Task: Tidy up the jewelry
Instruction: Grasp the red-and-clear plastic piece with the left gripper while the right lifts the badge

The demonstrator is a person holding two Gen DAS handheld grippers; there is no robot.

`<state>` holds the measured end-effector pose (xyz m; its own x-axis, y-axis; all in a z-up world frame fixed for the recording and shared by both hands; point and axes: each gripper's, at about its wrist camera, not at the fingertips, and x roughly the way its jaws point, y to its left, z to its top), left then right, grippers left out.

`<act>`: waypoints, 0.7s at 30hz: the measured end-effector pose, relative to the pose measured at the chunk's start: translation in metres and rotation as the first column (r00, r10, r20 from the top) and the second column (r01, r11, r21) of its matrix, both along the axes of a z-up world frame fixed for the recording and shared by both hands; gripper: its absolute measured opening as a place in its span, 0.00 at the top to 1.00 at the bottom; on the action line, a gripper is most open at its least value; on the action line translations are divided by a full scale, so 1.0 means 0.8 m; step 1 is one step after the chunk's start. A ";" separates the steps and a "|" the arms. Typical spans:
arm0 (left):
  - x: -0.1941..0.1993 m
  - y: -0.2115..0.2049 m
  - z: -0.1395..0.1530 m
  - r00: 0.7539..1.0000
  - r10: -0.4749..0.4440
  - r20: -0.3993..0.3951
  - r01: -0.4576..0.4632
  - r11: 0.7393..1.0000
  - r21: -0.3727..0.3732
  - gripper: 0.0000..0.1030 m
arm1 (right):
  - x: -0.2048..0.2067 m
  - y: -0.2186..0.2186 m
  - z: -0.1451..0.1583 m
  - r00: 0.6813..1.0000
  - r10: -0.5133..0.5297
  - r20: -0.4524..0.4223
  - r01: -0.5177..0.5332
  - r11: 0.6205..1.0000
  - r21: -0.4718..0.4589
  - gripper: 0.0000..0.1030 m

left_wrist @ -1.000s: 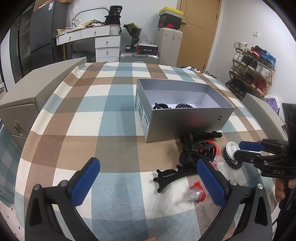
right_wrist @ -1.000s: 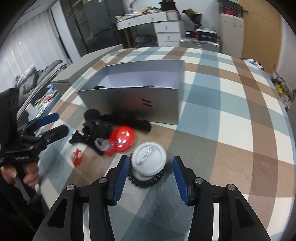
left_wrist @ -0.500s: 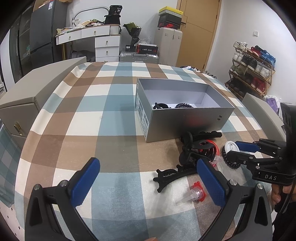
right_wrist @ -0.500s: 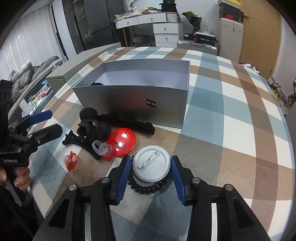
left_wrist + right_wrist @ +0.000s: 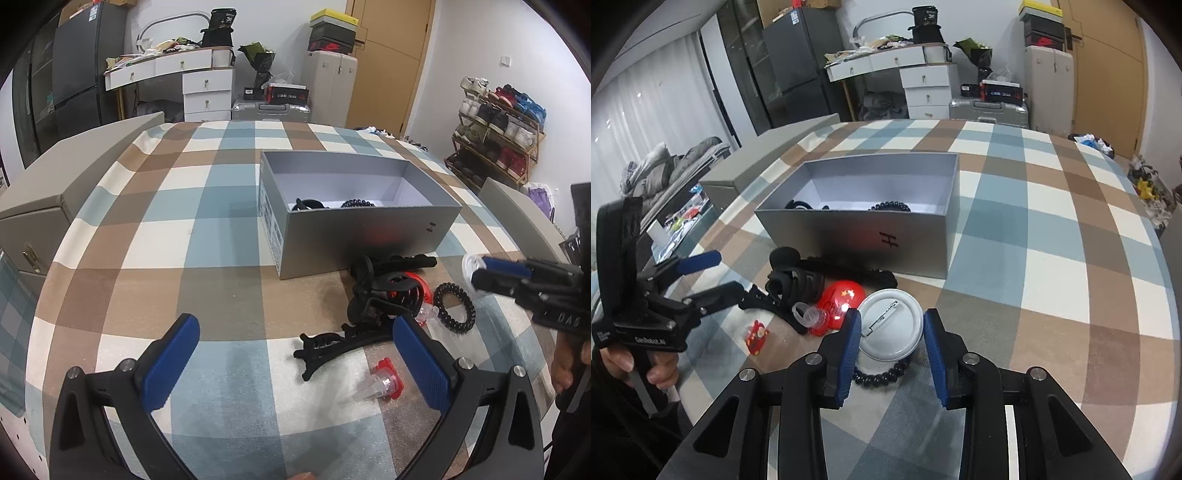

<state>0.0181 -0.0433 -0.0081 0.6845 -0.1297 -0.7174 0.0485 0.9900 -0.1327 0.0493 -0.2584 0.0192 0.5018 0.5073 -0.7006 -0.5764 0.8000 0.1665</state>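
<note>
One white pin-back badge, back side up w/ its pin showing, sat between the right gripper's two blue pads, both pads touching its rim, so jaws were pinching the badge. In the left wrist view the badge showed at the gripper tip, clear of the cloth. One black bead bracelet lay on the cloth under/behind it; from the left view the same bracelet lay as a full ring just right of the clip pile.

Pile just left of the badge: one red round badge, approx. two black claw clips, one long black clip against the box front, one black claw clip lying flat nearer the left gripper, one clear cap, one small red charm; exact clip count hard to tell, they overlapped.

One grey open box stood behind the pile, holding at least two dark items: a black hair tie and a beaded string.

Left gripper hovered over the checked tablecloth, jaws spread wide, nothing between them.
</note>
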 end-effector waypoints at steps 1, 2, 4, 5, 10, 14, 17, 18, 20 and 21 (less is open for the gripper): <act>0.000 -0.001 -0.002 1.000 -0.003 -0.007 0.003 1.000 -0.003 0.01 | -0.001 -0.001 0.002 1.000 -0.001 0.008 0.001 1.000 0.006 0.67; 0.001 -0.002 -0.003 1.000 -0.008 -0.013 0.008 1.000 -0.007 0.01 | -0.002 -0.001 0.004 1.000 -0.002 0.011 0.002 1.000 0.010 0.67; 0.001 -0.004 -0.006 0.999 -0.019 -0.032 0.019 1.000 -0.013 0.01 | -0.004 -0.001 0.008 1.000 0.001 0.020 -0.001 1.000 0.023 0.67; 0.001 -0.004 -0.007 0.999 -0.020 -0.039 0.020 1.000 -0.012 0.01 | -0.004 -0.001 0.009 1.000 0.001 0.023 -0.002 1.000 0.027 0.67; -0.008 -0.010 -0.010 0.997 -0.028 -0.070 0.028 1.000 -0.010 0.01 | -0.007 -0.002 0.014 0.999 0.006 0.032 -0.007 0.999 0.037 0.67; -0.022 -0.023 -0.008 0.991 -0.110 -0.074 0.109 0.994 -0.019 0.03 | -0.011 -0.003 0.020 0.999 0.013 0.042 -0.015 0.999 0.047 0.67; -0.031 -0.036 -0.008 0.980 -0.182 -0.079 0.182 0.983 -0.010 0.18 | -0.014 -0.003 0.024 0.999 0.024 0.049 -0.026 0.998 0.051 0.67; -0.034 -0.042 -0.010 0.976 -0.203 -0.084 0.204 0.979 0.003 0.21 | -0.015 -0.003 0.025 0.998 0.027 0.052 -0.029 0.998 0.052 0.67; -0.034 -0.050 -0.014 0.969 -0.225 -0.097 0.229 0.973 0.025 0.31 | -0.017 -0.002 0.027 0.998 0.029 0.054 -0.032 0.998 0.056 0.67; -0.034 -0.053 -0.016 0.967 -0.234 -0.104 0.238 0.971 0.028 0.42 | -0.017 -0.001 0.028 0.998 0.030 0.056 -0.034 0.998 0.055 0.67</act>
